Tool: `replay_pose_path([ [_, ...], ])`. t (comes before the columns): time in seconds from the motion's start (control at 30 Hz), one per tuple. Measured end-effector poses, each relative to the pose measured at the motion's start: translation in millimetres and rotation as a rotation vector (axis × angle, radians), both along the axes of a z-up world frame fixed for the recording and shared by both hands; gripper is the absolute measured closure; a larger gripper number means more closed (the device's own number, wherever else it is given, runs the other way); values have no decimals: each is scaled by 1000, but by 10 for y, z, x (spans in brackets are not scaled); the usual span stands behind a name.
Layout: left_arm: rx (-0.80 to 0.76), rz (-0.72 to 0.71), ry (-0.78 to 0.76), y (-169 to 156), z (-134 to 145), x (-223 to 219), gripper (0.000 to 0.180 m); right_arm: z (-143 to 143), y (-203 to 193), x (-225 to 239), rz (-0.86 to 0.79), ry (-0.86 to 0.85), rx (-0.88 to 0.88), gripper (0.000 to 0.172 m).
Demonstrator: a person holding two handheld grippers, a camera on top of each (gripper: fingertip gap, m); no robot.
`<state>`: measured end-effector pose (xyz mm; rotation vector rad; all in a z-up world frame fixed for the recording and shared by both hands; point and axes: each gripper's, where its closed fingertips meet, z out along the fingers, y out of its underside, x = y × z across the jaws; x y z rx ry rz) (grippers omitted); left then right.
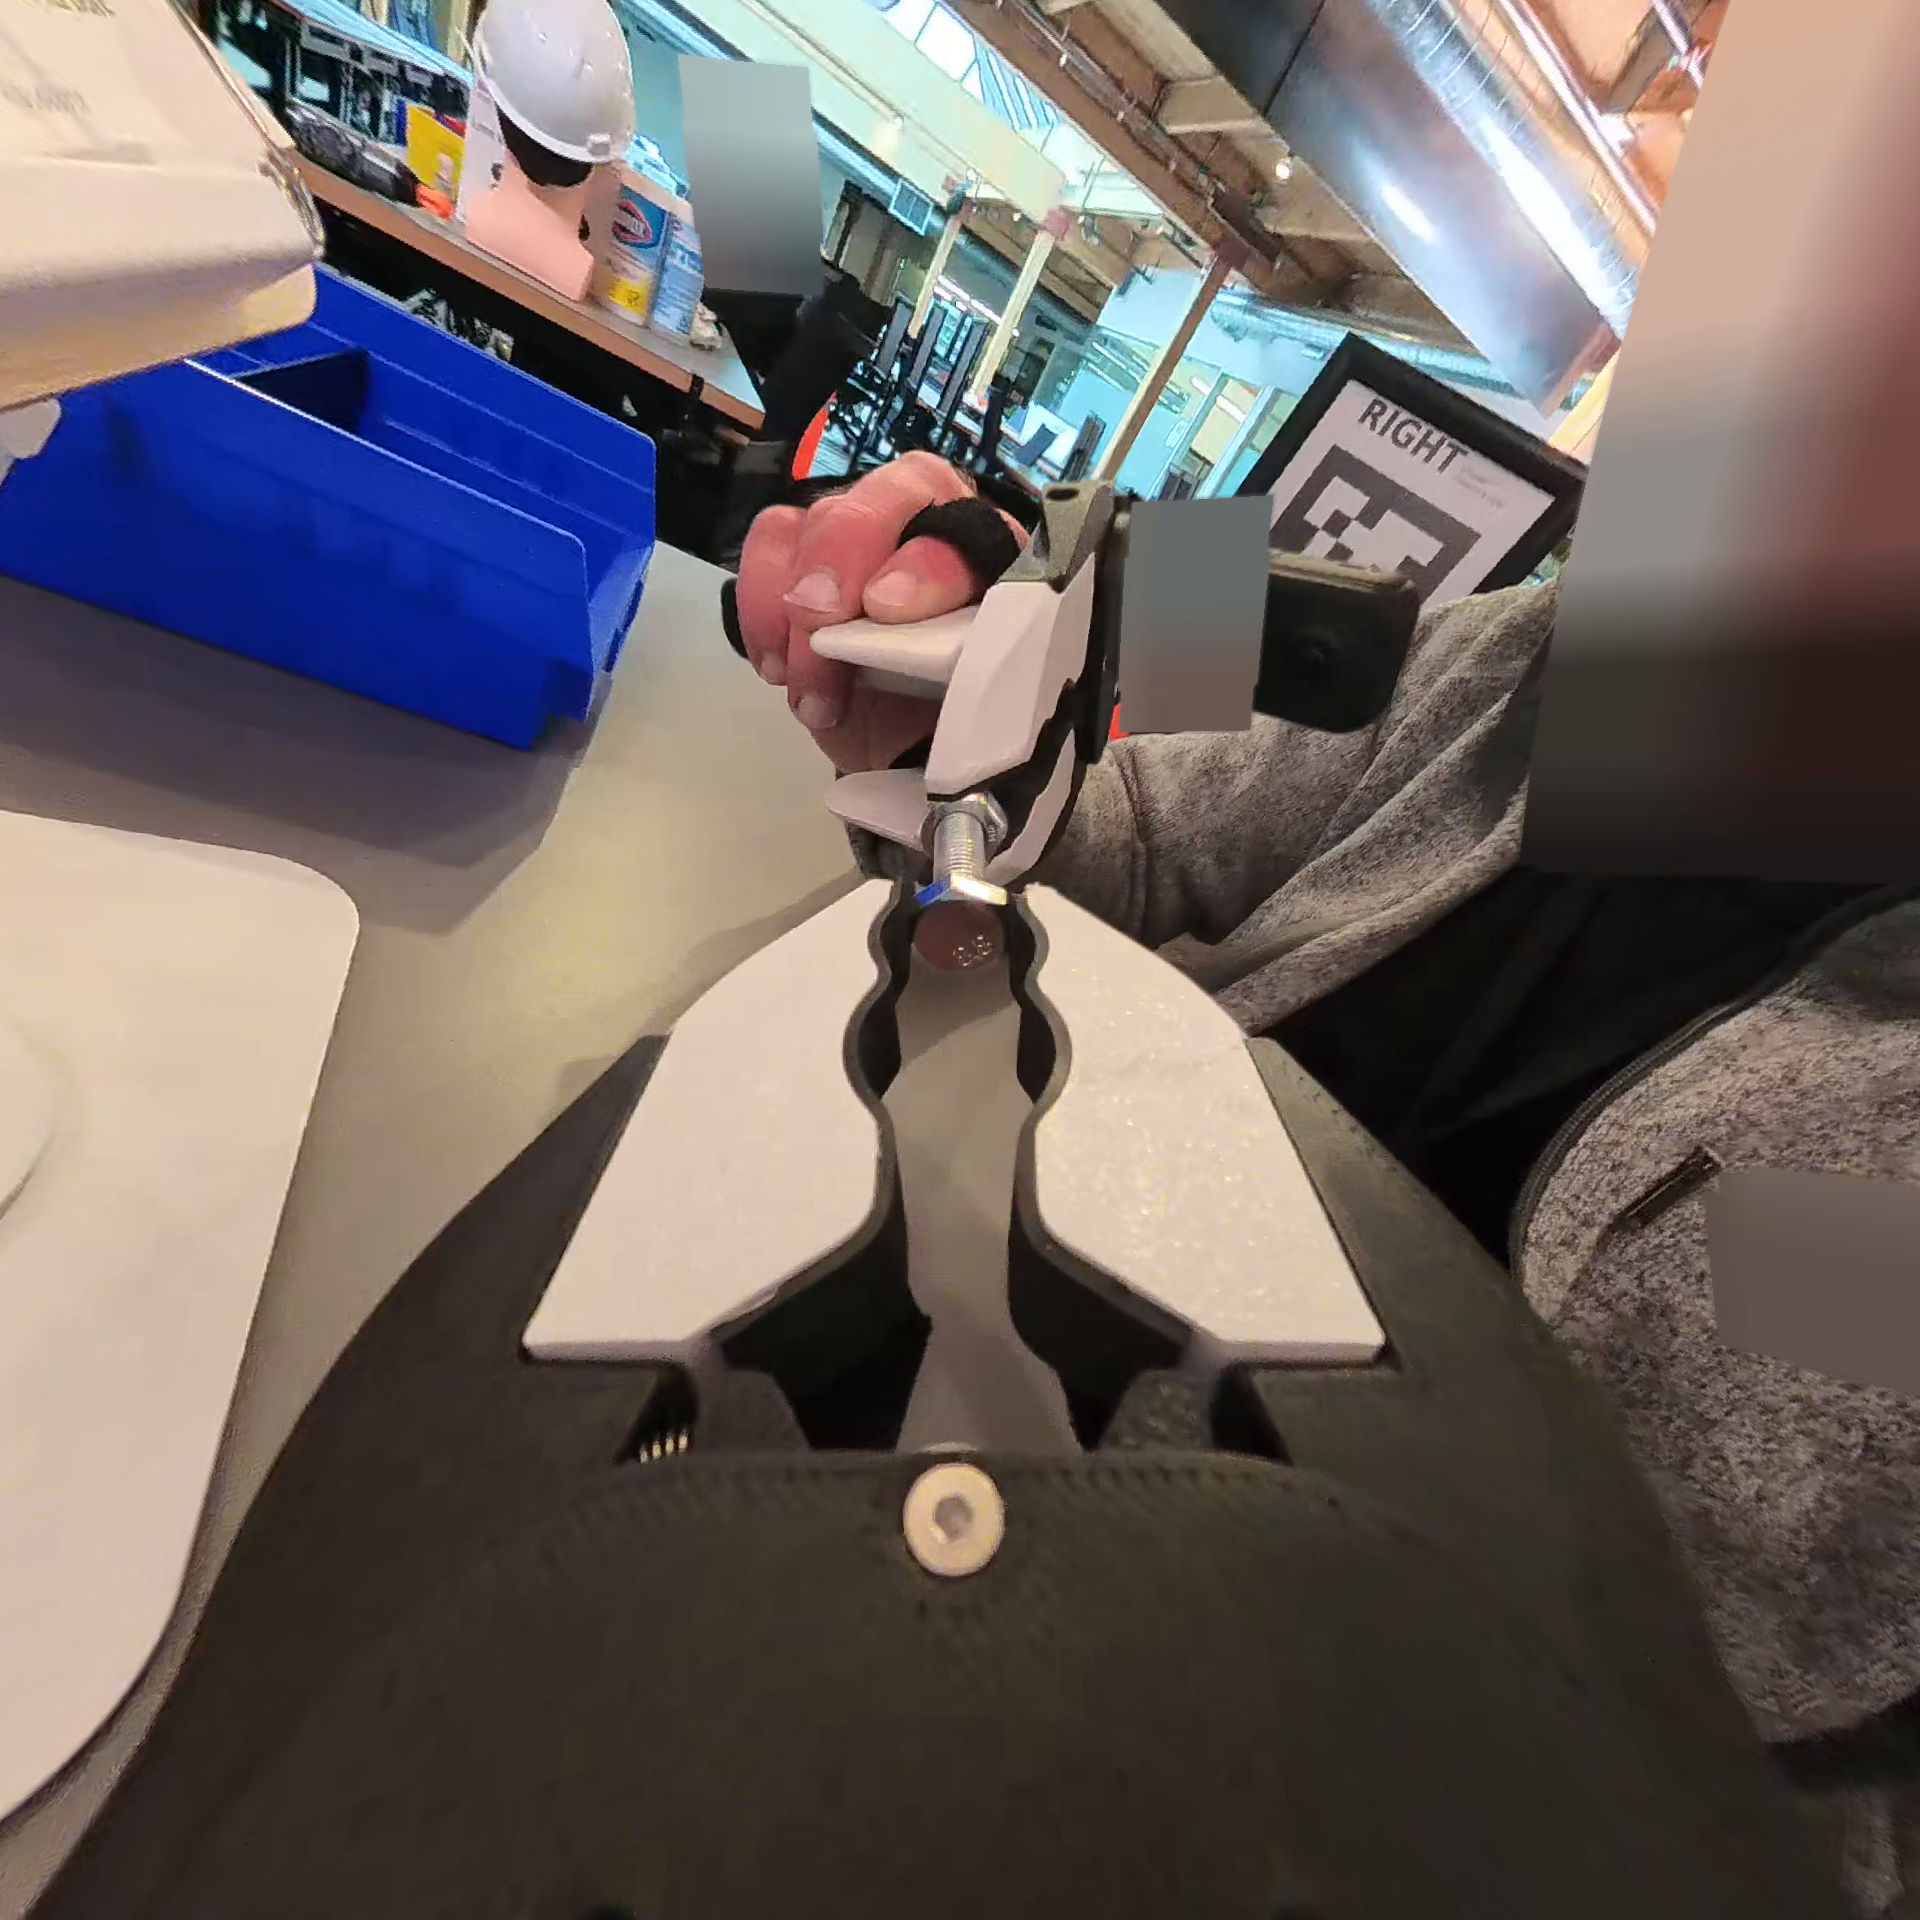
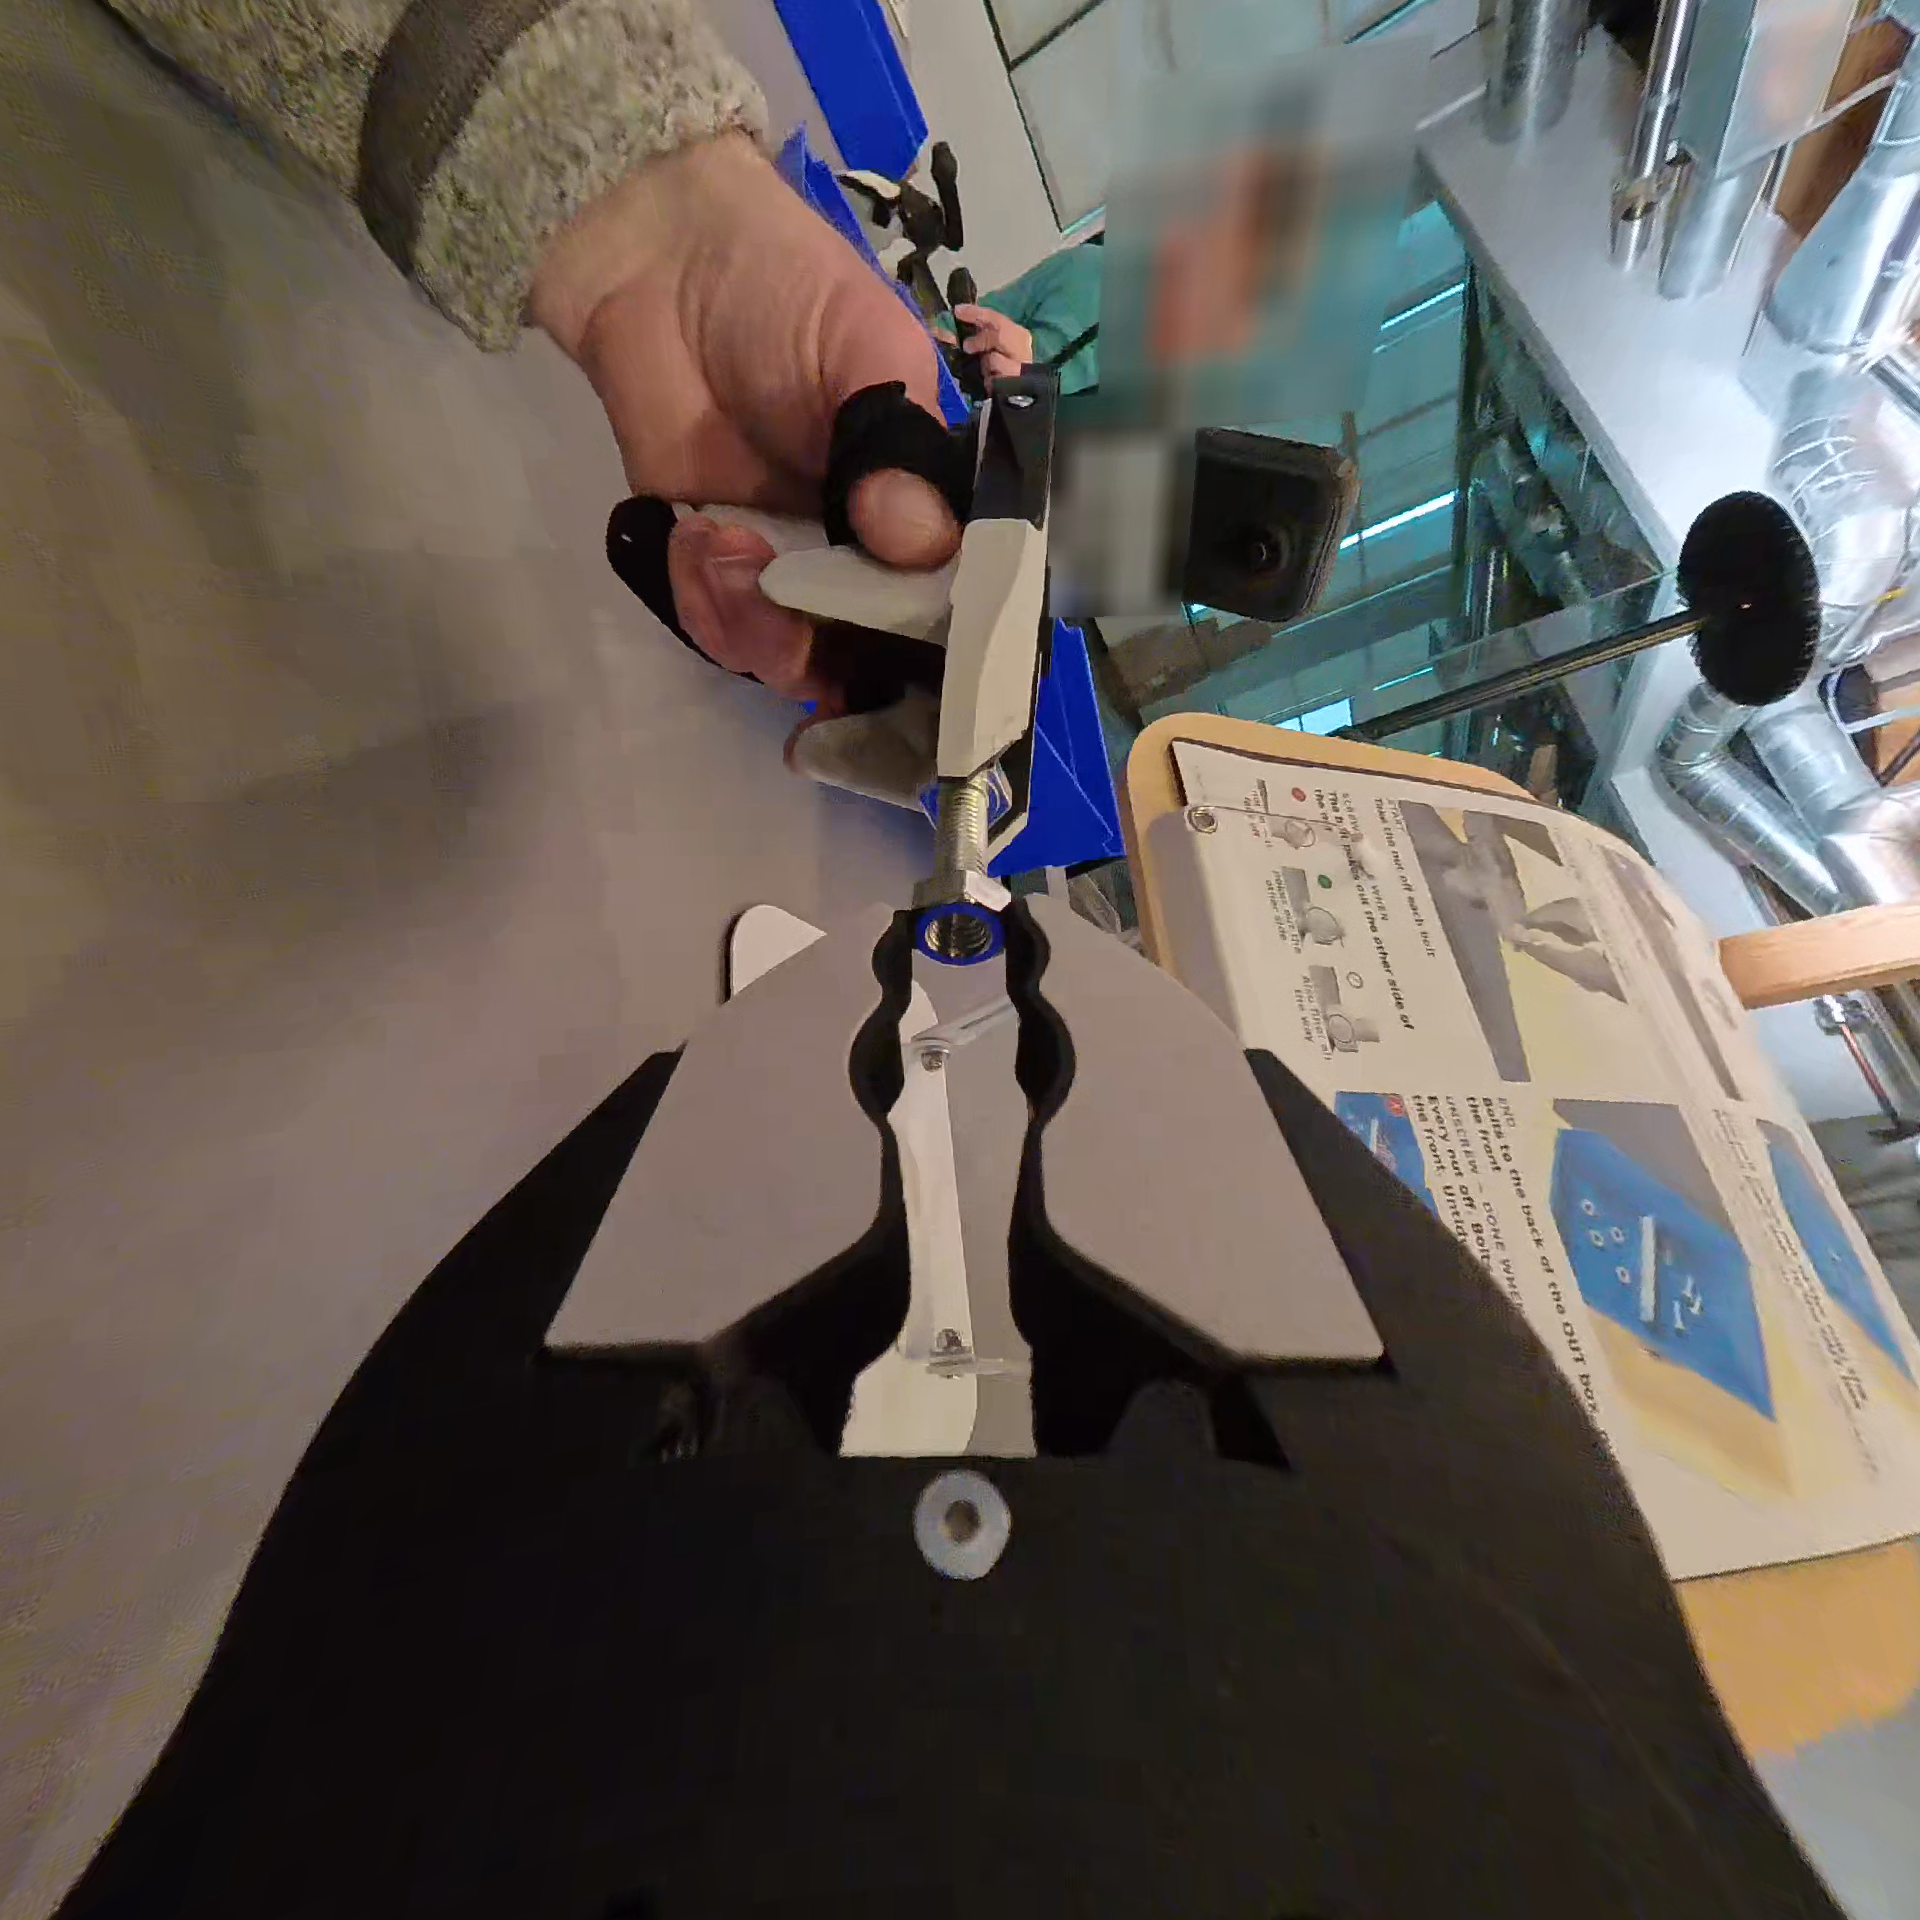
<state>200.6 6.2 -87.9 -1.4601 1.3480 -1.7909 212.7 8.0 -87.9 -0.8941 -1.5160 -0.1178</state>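
Note:
My left gripper (image 1: 954, 925) is shut on the hex head of a silver bolt (image 1: 961, 854), with both black pads pressed on the head. The bolt's threaded shaft points away to a silver nut (image 1: 975, 816) held in the tips of the right gripper (image 1: 997, 748), which a hand holds above a grey table (image 1: 468, 883). In the right wrist view, my right gripper (image 2: 961, 935) is shut on that nut (image 2: 961, 896), which has a blue insert. The bolt's shaft (image 2: 961, 831) runs from it up into the left gripper (image 2: 987, 675).
A blue bin (image 1: 343, 499) stands at the back left, under a white box lid. A white pad (image 1: 156, 1143) lies at the left. An instruction sheet on a wooden board (image 2: 1507, 1143) stands to the right. A clear strip with screws (image 2: 935, 1195) lies below my right gripper. Left and right tips are no more than a few centimetres apart.

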Motion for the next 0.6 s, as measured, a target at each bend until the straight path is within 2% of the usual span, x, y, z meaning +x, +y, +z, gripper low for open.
replay_pose_path([
  [0.33, 11, -14, -17, -8, 9, -10, 163, 9, -14, -7, 21, 41, -65, 154],
  [0.43, 65, 6, -52, 6, 38, -1, 162, 9, 5, 10, 20, 57, -97, 154],
  [0.53, 160, 51, -44, 34, 25, 40, 137, 55, 13, 32, 52, 140, -209, 154],
  [0.6, 249, 80, -43, 41, 9, 63, 132, 98, 39, 68, 83, 224, -338, 154],
])
